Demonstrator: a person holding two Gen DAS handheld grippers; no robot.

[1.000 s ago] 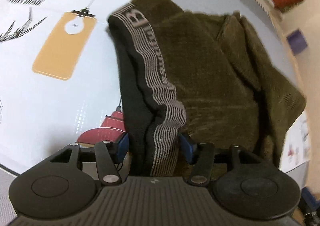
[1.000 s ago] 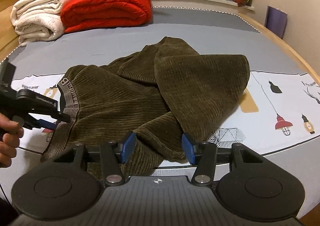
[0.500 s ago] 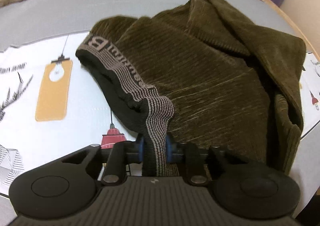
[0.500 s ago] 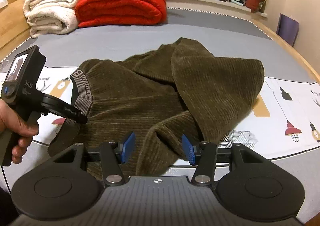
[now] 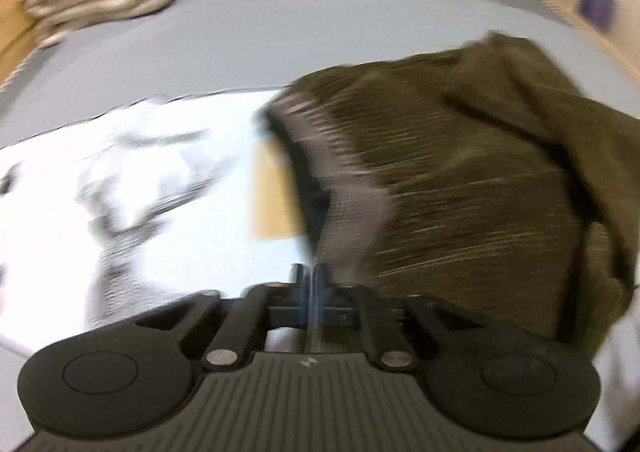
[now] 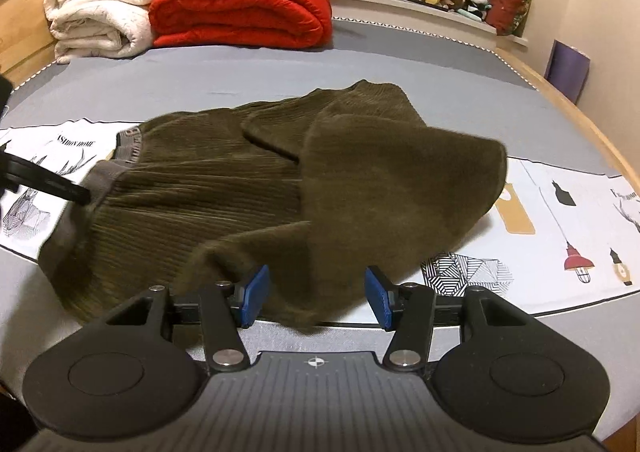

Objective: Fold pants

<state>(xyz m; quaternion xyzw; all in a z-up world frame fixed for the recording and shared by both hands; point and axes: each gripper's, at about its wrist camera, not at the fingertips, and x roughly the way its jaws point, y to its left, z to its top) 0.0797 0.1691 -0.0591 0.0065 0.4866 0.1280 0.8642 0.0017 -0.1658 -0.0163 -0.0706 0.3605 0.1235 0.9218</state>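
Pants (image 6: 248,187) waistband now pinched by left gripper (image 5: 310,280); right gripper (image 6: 316,298) fingers remain spread.

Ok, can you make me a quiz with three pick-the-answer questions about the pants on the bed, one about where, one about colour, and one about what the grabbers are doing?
1. Where does the left gripper hold the pants?
A. at the grey waistband
B. at a leg cuff
C. nowhere

2. What colour is the folded quilt behind the pants?
A. blue
B. red
C. yellow

3. How does the right gripper stand?
A. clamped flat shut
B. open, with fabric lying between its blue pads
C. holding a plush toy

Answers:
1 A, its tip pinches the waistband at the pants' left end.
2 B, the quilt beside the white blanket is bright red.
3 B, a gap shows between its pads.
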